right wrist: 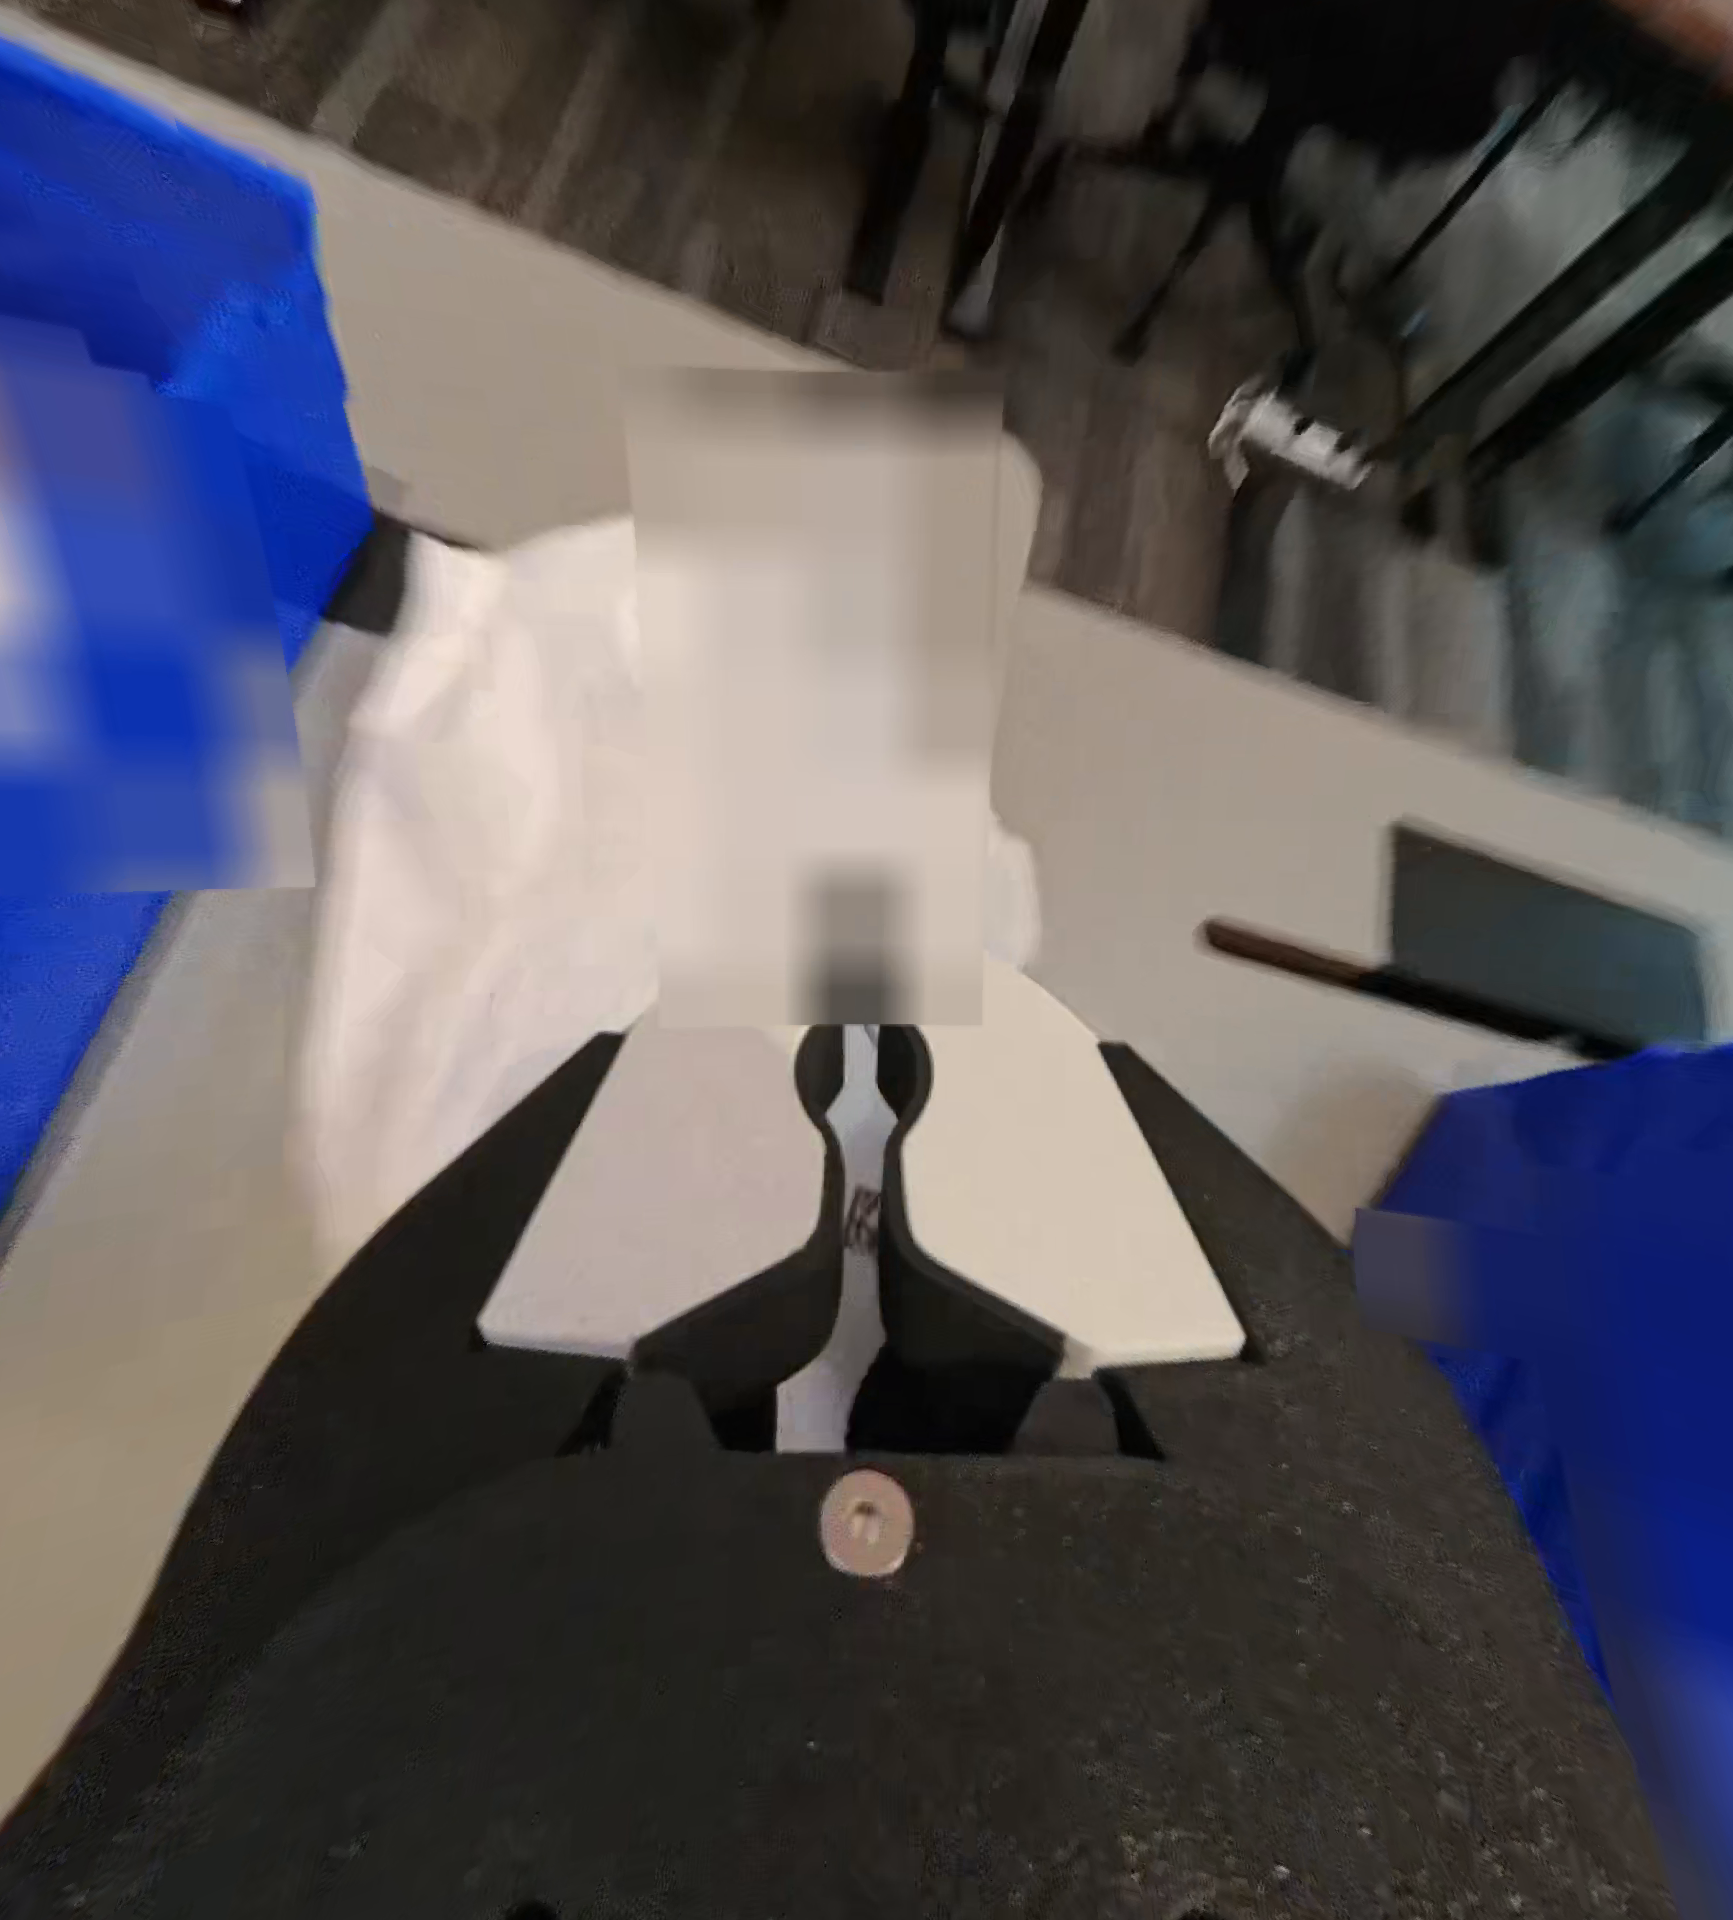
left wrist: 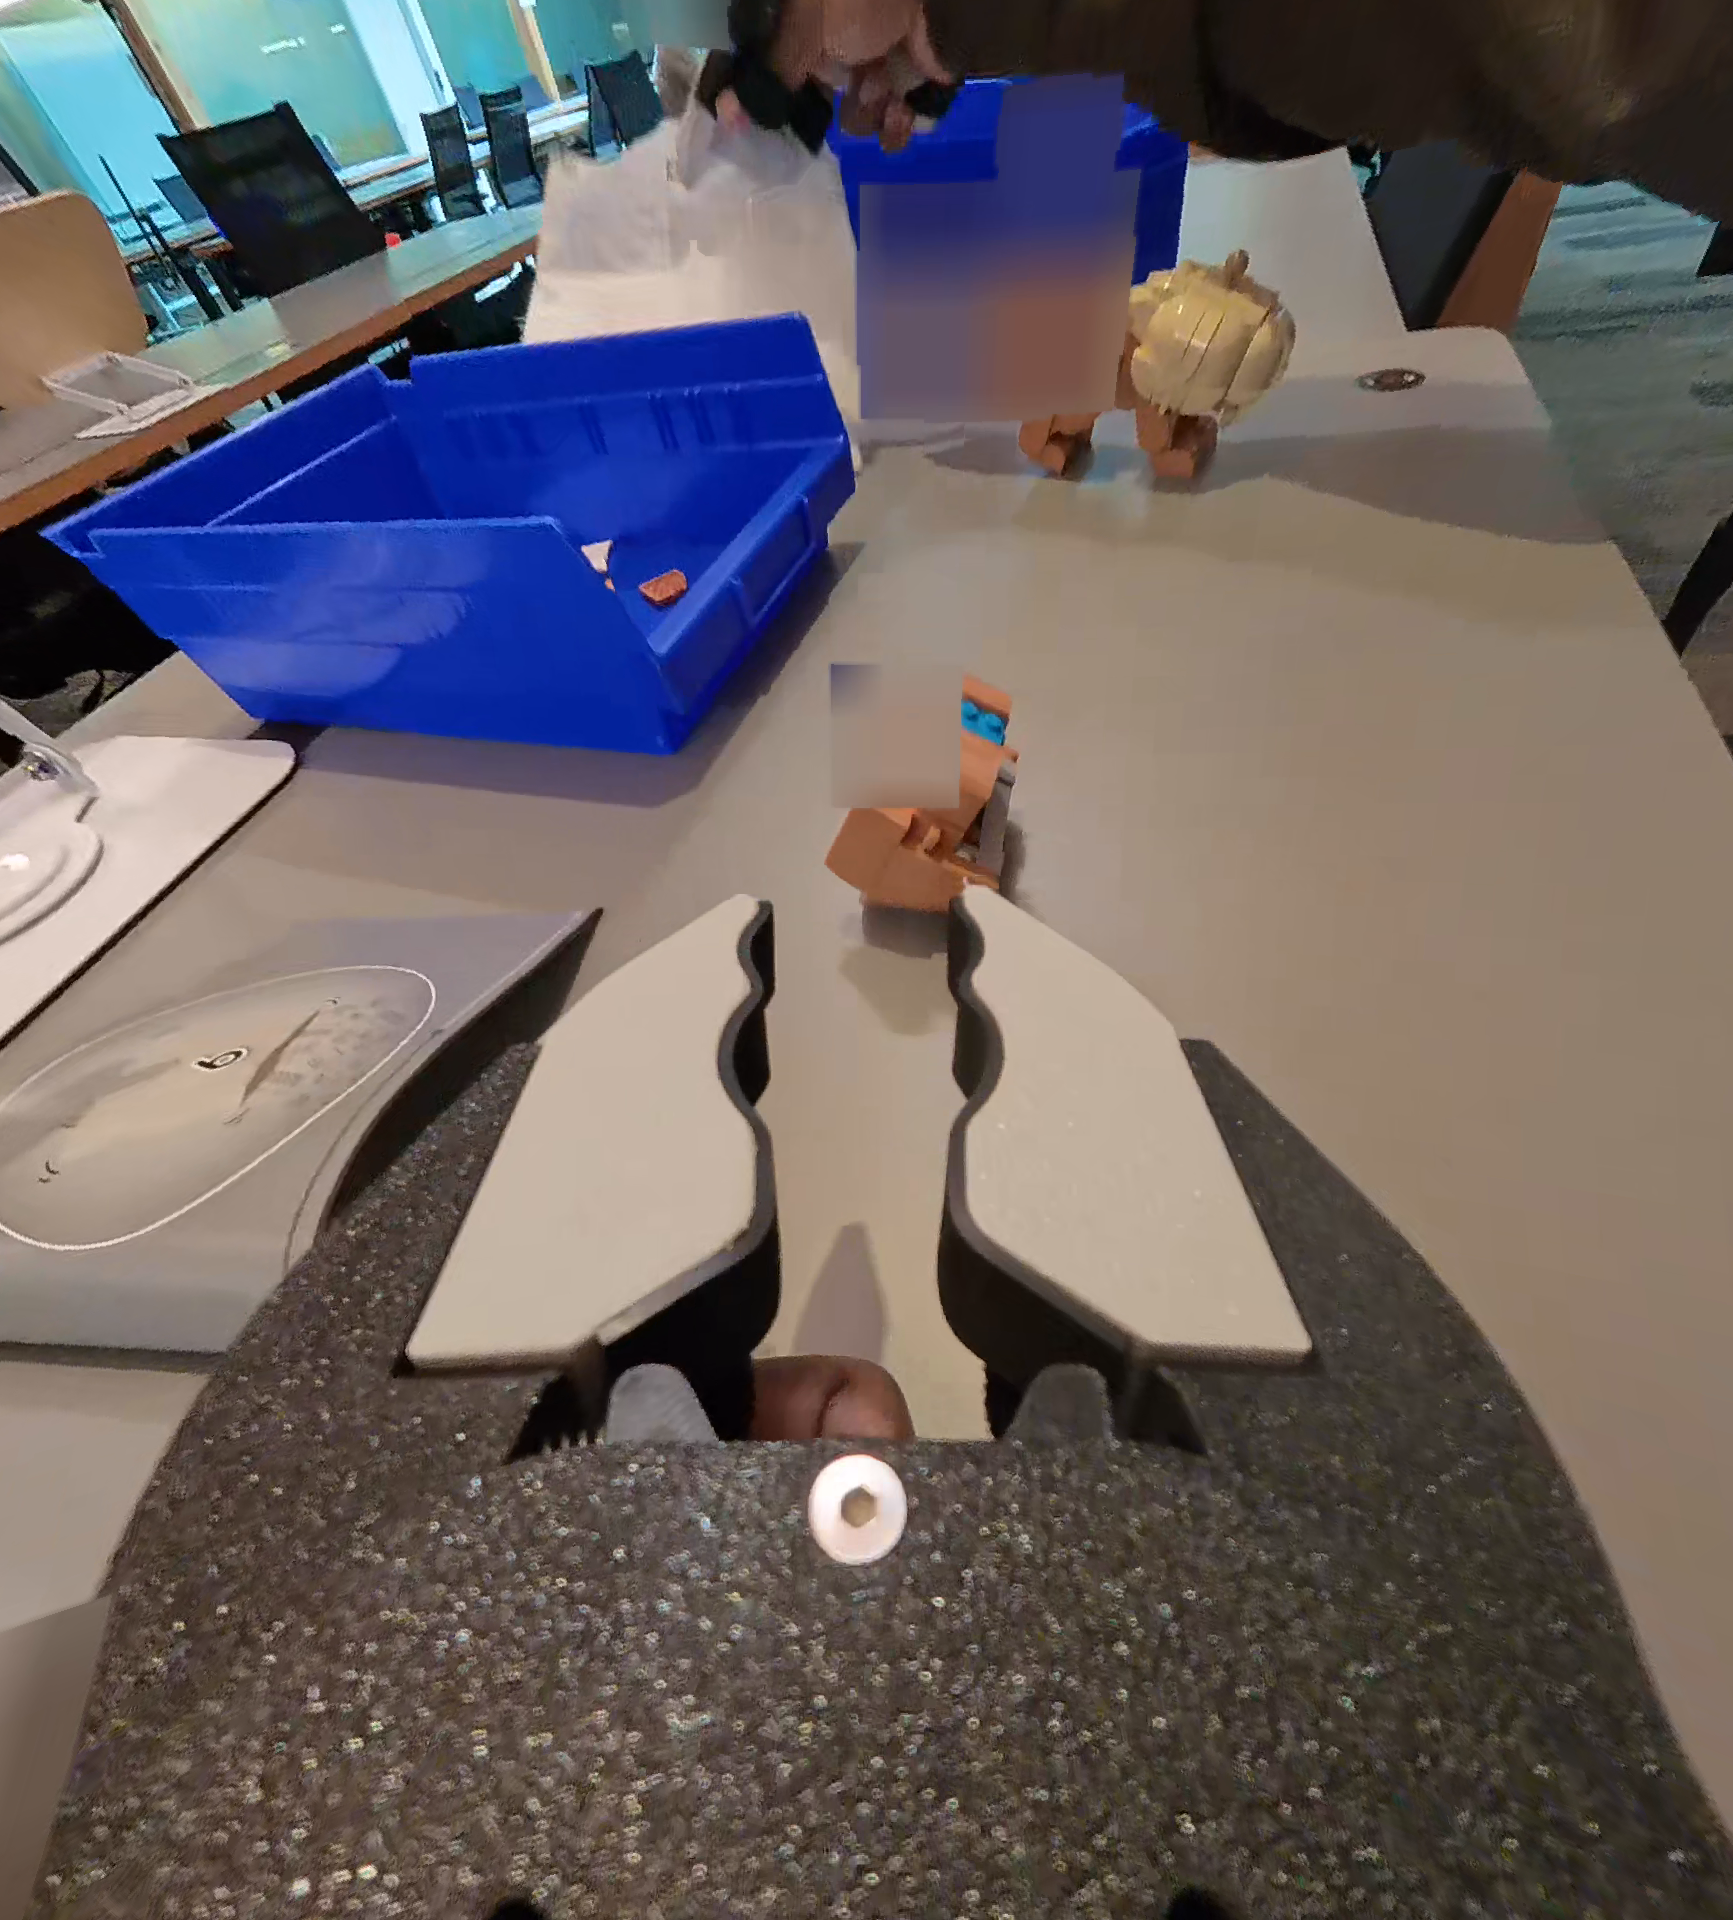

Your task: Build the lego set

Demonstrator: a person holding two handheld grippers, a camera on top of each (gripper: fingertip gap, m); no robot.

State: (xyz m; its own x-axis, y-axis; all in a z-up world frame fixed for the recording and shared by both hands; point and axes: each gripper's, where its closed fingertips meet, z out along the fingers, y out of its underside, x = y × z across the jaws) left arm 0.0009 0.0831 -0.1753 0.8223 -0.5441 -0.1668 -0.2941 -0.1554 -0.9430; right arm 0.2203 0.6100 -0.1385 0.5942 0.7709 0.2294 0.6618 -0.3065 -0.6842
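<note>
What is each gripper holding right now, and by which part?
Left gripper: open, nothing held. Right gripper: shut on the white bag, pinching a thin edge; exactly which part is unclear.

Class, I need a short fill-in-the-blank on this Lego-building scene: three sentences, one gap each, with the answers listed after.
1. The left gripper is open and holds ____.
2. The bin left of the brown Lego piece is coloured ____.
3. The right gripper is shut on a thin white ____.

Missing words: nothing; blue; bag
</note>
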